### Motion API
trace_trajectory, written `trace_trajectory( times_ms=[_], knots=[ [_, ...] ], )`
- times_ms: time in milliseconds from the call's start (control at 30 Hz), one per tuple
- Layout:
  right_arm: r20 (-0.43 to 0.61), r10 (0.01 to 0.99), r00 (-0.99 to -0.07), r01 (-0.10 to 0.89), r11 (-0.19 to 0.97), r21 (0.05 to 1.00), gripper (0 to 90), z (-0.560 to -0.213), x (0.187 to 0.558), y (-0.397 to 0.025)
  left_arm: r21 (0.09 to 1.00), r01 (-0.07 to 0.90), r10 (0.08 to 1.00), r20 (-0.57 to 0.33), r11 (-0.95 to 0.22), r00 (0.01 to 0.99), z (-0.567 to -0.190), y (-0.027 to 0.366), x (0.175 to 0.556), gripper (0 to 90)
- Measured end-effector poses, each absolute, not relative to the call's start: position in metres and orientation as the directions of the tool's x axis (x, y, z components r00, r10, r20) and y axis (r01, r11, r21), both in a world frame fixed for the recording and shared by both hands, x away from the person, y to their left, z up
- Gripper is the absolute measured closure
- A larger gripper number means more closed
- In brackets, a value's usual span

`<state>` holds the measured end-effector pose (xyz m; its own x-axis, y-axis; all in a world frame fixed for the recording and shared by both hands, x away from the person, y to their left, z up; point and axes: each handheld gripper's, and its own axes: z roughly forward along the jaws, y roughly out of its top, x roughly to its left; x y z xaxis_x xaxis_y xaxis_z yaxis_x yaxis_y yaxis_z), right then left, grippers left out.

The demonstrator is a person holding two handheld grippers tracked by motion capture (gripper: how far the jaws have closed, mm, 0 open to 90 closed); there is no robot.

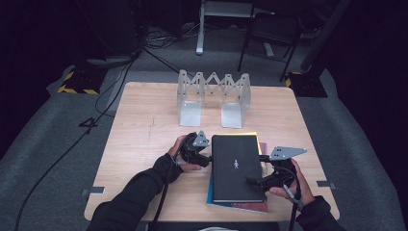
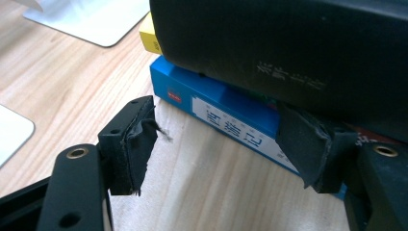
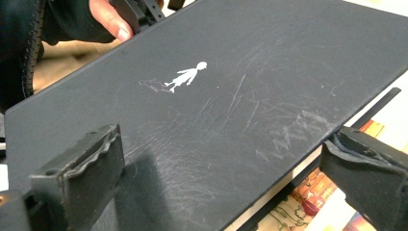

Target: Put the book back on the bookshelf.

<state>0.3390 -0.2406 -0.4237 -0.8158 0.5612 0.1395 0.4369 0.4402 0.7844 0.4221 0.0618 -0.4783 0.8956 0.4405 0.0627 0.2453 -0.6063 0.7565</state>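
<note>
Black book [image 1: 237,167] atop stack, claws open at both edges.

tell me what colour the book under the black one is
Blue, clearest in the left gripper view.

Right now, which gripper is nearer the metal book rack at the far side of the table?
Left. The left gripper sits at the black book's far left edge, closer to the rack; the right gripper is nearer the person.
</note>
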Motion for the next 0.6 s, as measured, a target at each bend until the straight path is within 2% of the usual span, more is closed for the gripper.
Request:
trace_trajectory(
  times_ms=[367,600],
  knots=[
    [0.102,0.535,-0.838,0.387,0.453,0.803,2.3,-0.422,0.340,-0.239,0.780,0.183,0.402,0.094,-0.598,0.911,-0.475,0.068,0.420,37.1],
    [0.040,0.526,-0.849,0.323,0.458,0.828,2.6,-0.418,0.337,-0.237,0.813,0.179,0.402,0.073,-0.554,0.913,-0.472,0.073,0.423,40.0]
  ],
)
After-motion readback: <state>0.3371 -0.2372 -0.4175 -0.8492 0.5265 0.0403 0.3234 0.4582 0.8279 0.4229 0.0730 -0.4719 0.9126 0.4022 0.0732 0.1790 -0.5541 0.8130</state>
